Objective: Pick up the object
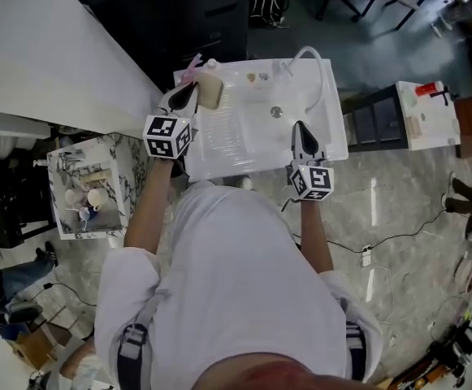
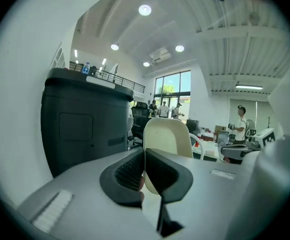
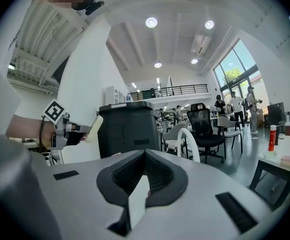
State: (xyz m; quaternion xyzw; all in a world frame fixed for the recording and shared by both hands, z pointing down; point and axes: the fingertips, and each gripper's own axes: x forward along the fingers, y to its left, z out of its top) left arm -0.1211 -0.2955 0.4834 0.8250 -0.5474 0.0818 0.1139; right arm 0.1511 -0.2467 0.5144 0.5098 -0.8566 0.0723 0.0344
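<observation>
A cream-coloured flat object [image 1: 210,91] with rounded corners is lifted over the back left corner of the white sink [image 1: 252,149]. My left gripper [image 1: 192,90] is shut on its lower edge. In the left gripper view the object [image 2: 167,136] stands upright past the closed pads of my left gripper [image 2: 145,159]. My right gripper [image 1: 302,139] hovers over the sink's front right part, jaws together and nothing between them. In the right gripper view my right gripper [image 3: 144,159] shows its pads meeting, and the left gripper [image 3: 67,132] with the cream object [image 3: 94,124] appears at the left.
The sink has a drain [image 1: 276,112] and a white hose [image 1: 318,59] at its back right. A black cabinet [image 1: 191,15] stands behind it. A small marble-patterned stand [image 1: 65,162] with cups is at the left, a white table [image 1: 426,116] at the right.
</observation>
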